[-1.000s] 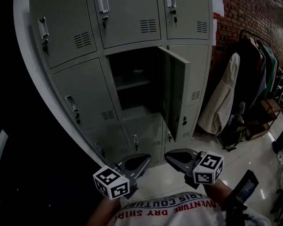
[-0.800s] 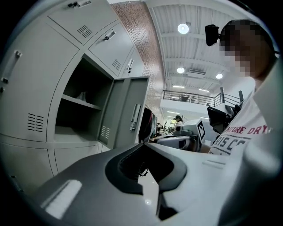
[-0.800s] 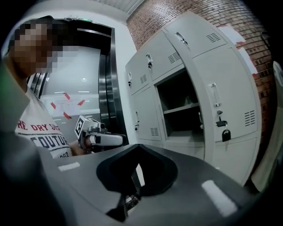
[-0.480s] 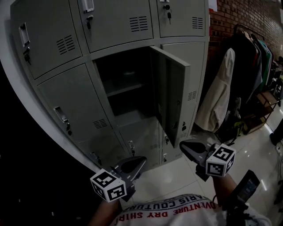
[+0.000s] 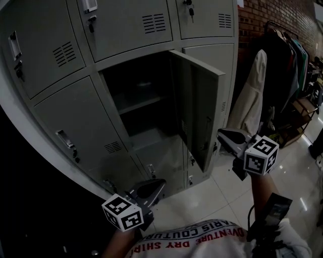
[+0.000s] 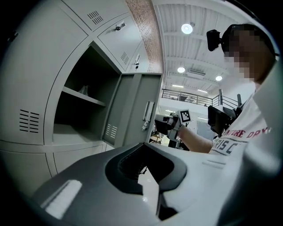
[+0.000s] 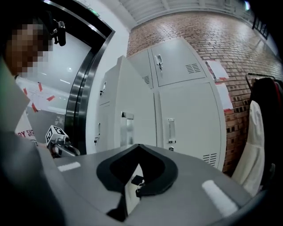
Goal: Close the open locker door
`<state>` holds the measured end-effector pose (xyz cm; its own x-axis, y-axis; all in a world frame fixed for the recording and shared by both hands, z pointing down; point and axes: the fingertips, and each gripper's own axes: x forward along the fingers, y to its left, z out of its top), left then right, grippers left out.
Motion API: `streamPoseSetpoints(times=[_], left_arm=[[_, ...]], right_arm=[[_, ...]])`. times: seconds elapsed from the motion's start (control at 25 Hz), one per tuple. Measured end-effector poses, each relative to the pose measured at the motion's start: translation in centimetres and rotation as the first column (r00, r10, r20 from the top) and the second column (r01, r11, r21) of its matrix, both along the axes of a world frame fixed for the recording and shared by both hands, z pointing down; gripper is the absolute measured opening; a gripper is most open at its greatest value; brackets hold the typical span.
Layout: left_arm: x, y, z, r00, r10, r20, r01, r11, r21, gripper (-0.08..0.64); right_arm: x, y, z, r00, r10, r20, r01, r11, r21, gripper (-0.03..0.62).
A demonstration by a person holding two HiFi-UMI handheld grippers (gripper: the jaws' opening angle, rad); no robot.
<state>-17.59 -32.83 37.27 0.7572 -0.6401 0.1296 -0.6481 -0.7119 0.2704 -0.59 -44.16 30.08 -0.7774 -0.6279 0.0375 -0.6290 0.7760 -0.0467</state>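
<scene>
Holding your right gripper [image 5: 222, 135], jaws pressed together and empty, just beside the grey metal locker door [image 5: 202, 108], open at 1 o'clock | left gripper [image 5: 157, 185] also closed, 7 o'clock | risk: a hard push may bounce the door back open.

I see a pale grey locker door [image 5: 199, 108] on matching grey lockers [image 5: 126, 25], a red-brown brick wall [image 5: 282, 15], a cream coat [image 5: 252, 95], pale floor tiles [image 5: 222, 196], and black-and-white square markers on the dark grey left gripper [image 5: 159, 184] and right gripper [image 5: 222, 134].
</scene>
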Motion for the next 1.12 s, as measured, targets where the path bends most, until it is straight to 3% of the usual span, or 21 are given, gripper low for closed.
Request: streamPoseSetpoints(times=[0.36, 0.56, 0.92, 1.12], left_arm=[[-0.5, -1.9, -0.2, 0.999, 0.04, -0.004, -0.04, 0.999, 0.011, 0.006], [-1.1, -2.3, -0.3, 0.999, 0.037, -0.001, -0.037, 0.999, 0.01, 0.006], [-3.8, -2.0, 1.3, 1.0, -0.014, -0.017, 0.014, 1.0, -0.014, 0.005], [-6.1, -2.3, 1.0, 0.997, -0.074, -0.03, 0.074, 0.997, -0.005, 0.006]], right_arm=[[-2.3, -0.5, 0.2, 0.999, -0.021, 0.043, 0.021, 1.0, -0.004, -0.009], [-4.7, 0.7, 0.0, 0.995, -0.08, 0.053, 0.08, 0.997, 0.003, -0.011], [-13.0, 2.2, -0.5, 0.959, -0.28, 0.043, 0.28, 0.96, 0.01, -0.011], [-19.0, 1.2, -0.6, 0.942, -0.332, -0.042, 0.334, 0.941, 0.054, -0.009]])
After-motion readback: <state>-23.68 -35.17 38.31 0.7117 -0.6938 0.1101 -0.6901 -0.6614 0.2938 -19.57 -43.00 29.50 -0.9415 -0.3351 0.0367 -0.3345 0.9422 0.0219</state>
